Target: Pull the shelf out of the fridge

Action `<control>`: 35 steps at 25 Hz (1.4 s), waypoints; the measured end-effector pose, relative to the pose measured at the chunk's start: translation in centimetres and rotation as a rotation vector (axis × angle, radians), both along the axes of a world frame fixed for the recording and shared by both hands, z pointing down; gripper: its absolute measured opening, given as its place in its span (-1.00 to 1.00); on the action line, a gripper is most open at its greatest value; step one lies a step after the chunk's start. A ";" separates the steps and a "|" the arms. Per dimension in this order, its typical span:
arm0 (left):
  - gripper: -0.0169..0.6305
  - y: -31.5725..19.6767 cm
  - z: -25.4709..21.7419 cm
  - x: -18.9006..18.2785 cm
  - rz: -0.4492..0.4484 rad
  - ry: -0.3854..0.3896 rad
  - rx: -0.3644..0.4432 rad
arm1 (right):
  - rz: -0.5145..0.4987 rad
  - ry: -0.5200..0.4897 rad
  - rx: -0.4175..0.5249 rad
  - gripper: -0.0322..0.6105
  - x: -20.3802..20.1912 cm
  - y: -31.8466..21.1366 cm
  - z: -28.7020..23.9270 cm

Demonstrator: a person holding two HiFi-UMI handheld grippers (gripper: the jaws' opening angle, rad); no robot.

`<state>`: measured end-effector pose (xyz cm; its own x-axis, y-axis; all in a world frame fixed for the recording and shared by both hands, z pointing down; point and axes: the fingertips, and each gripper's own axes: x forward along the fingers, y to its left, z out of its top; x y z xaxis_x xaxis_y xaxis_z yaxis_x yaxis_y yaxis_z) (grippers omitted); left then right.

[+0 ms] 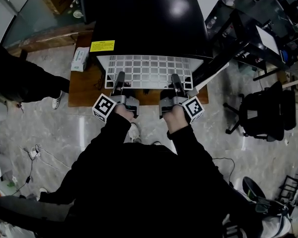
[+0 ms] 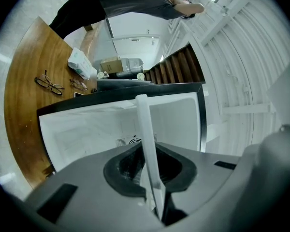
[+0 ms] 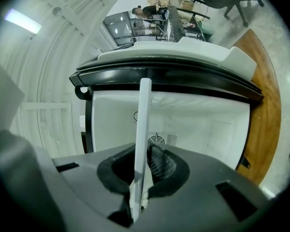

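Observation:
From the head view I look down on a black fridge [image 1: 149, 24] with a white wire shelf [image 1: 149, 71] sticking out of its front towards me. My left gripper [image 1: 120, 78] is shut on the shelf's front edge at the left, and my right gripper [image 1: 177, 81] is shut on it at the right. In the left gripper view the shelf [image 2: 146, 129] appears edge-on as a white bar clamped between the black pads of the left gripper [image 2: 152, 178], with the white fridge interior [image 2: 87, 129] behind. The right gripper view shows the same: the shelf [image 3: 144, 124] pinched in the right gripper [image 3: 140, 178].
The fridge stands on a wooden board [image 1: 84, 90] with a tissue box [image 1: 80, 59] and glasses [image 2: 49, 85] on it. Its door [image 1: 213, 76] hangs open at the right. An office chair [image 1: 263, 113] stands further right. A person's leg [image 1: 25, 78] is at the left.

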<state>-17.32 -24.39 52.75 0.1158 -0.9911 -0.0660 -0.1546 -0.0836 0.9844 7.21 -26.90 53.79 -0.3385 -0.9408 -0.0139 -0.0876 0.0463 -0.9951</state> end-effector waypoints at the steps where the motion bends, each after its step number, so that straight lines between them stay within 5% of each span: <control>1: -0.82 0.4 0.0 0.0 -0.003 -0.001 0.000 | -0.004 0.000 -0.001 -0.80 0.1 0.4 0.0; 24: -0.83 8.4 -0.3 2.1 0.008 -0.006 -0.002 | -0.064 -0.026 0.018 -0.81 2.0 7.9 -0.5; 35: -0.84 12.5 -5.0 2.9 0.011 0.035 0.039 | -0.118 -0.052 0.055 -0.81 2.6 11.3 -4.9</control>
<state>-14.37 -11.87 47.80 0.1239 -0.9863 -0.1092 -0.1190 -0.1241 0.9851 9.82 -15.55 48.86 -0.4445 -0.8917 -0.0850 -0.0263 0.1078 -0.9938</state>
